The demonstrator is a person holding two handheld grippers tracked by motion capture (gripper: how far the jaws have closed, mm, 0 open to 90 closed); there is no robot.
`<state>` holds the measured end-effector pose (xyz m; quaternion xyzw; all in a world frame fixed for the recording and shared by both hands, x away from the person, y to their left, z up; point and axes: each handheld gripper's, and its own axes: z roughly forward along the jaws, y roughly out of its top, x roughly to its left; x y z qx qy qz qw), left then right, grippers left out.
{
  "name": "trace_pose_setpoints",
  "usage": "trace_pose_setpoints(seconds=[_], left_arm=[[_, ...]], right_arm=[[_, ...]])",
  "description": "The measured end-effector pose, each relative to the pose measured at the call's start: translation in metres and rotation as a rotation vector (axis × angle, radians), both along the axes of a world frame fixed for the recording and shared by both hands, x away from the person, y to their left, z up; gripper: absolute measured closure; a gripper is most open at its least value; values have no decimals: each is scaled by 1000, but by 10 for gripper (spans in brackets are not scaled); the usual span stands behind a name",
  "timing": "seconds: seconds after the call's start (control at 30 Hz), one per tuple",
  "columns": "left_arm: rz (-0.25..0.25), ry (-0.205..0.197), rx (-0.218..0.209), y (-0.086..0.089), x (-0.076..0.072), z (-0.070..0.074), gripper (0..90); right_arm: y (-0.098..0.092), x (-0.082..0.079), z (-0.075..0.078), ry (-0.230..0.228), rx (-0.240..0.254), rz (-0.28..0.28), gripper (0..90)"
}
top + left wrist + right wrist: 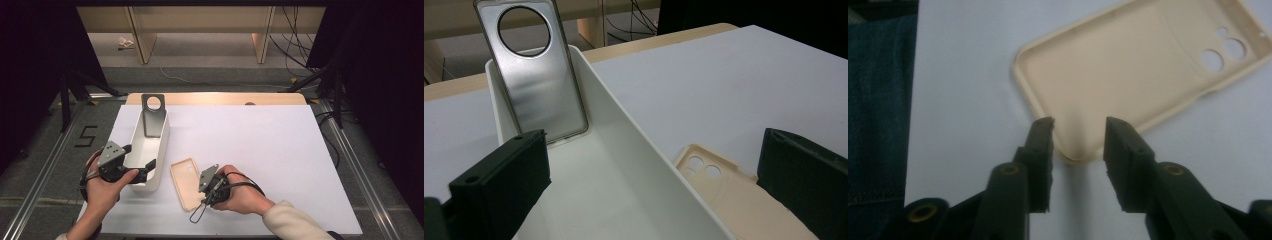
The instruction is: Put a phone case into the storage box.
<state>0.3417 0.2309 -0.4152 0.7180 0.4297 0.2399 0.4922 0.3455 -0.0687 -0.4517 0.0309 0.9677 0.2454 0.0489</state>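
Beige phone case (185,183) is lying open side up on the white table cover (260,150), just beside the right wall of the white bin (159,150) and near the table's front edge. It is showing a smooth, matte, cream-coloured inside with a raised rim running all around and rounded corners. In the right gripper view the beige phone case (1143,70) is displaying a group of round camera holes near one end, two larger and a smaller one beside them. In the left gripper view that same holed end (704,167) is pointing toward the far side of the table.

The right gripper (204,192) is sitting at the case's near corner, and its jaws are standing apart, one on each side of that corner, with clear gaps to the rim; the pads are not pressing on it. The left gripper (141,170) is reaching over the near end of the bin with its jaws standing wide apart, one inside the bin and one outside its right wall, clamping nothing.

A grey phone case (153,114) with one large round hole is leaning upright against the bin's far end wall.
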Motion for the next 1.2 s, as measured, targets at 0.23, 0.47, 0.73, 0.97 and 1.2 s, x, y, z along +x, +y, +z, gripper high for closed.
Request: trace_pose_setpoints(seconds=[0.23, 0.47, 0.73, 0.97, 1.2], left_arm=[[-1, 1, 0, 0, 0, 0, 0], [-1, 0, -1, 0, 0, 0, 0], [3, -1, -2, 1, 0, 0, 0], [3, -3, -3, 1, 0, 0, 0], [4, -4, -3, 1, 0, 1, 0]], right_arm=[[15, -2, -1, -12, -65, 105, 477], [21, -1, -1, -12, -67, 106, 390], [24, 1, -2, -16, -90, 117, 342], [26, 2, -1, -24, -88, 119, 307], [29, 2, -2, -23, -101, 130, 307]])
